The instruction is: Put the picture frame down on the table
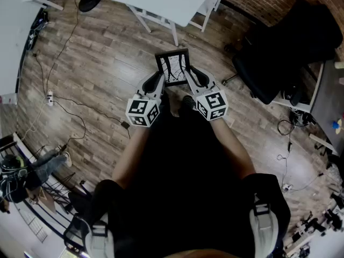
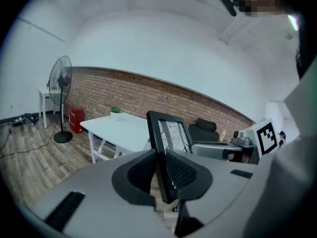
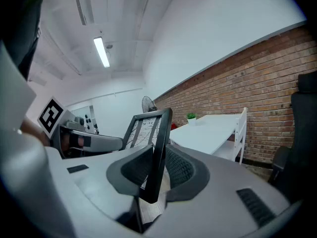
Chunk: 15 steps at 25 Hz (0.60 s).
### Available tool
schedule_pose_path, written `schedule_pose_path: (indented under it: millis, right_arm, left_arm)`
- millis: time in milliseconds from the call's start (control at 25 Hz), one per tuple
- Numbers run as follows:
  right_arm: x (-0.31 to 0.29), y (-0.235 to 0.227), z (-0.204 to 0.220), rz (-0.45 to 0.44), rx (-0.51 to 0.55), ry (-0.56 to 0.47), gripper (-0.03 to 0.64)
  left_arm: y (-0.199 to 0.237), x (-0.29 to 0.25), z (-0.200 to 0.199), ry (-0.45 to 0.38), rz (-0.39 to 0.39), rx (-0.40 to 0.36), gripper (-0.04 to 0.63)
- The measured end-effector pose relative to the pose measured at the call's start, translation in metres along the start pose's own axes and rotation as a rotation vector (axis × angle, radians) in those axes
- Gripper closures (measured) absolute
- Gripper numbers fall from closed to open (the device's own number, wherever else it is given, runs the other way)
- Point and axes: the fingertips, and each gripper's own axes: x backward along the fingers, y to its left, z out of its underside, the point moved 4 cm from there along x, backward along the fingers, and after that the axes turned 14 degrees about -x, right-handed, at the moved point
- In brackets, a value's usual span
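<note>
A black picture frame [image 1: 173,67] with a pale line drawing is held upright between both grippers, in front of the person and above the wooden floor. My left gripper [image 1: 156,83] is shut on the frame's left edge [image 2: 157,143]. My right gripper [image 1: 192,79] is shut on its right edge [image 3: 159,148]. The white table [image 1: 166,0] stands ahead, beyond the frame, and shows too as the table [image 2: 116,129] in the left gripper view and the table [image 3: 213,133] in the right gripper view. Each gripper view shows the other gripper across the frame.
A black office chair [image 1: 290,47] stands at the right. A floor fan [image 2: 60,90] stands left of the table, its base [image 1: 90,0] near the table's corner. Cables and a power strip [image 1: 49,97] lie on the floor at left. A brick wall [image 3: 267,73] runs behind the table.
</note>
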Motion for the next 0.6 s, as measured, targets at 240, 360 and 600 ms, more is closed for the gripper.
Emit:
schedule_pose_path:
  millis: [240,360,600]
  right_arm:
    - [0.001,-0.012,-0.011,-0.008,0.01,0.01,0.54]
    - [0.0,-0.018,-0.015,-0.011,0.014,0.008,0.54]
    - [-0.004,-0.026,-0.019,-0.009,0.005,0.001,0.535]
  left_arm:
    - [-0.006,-0.011,-0.008,-0.005,-0.009,0.01,0.518]
    - [-0.006,-0.017,-0.011,-0.012,-0.006,0.031,0.52]
    - [-0.002,-0.028,-0.016,-0.017,-0.002,0.024,0.522]
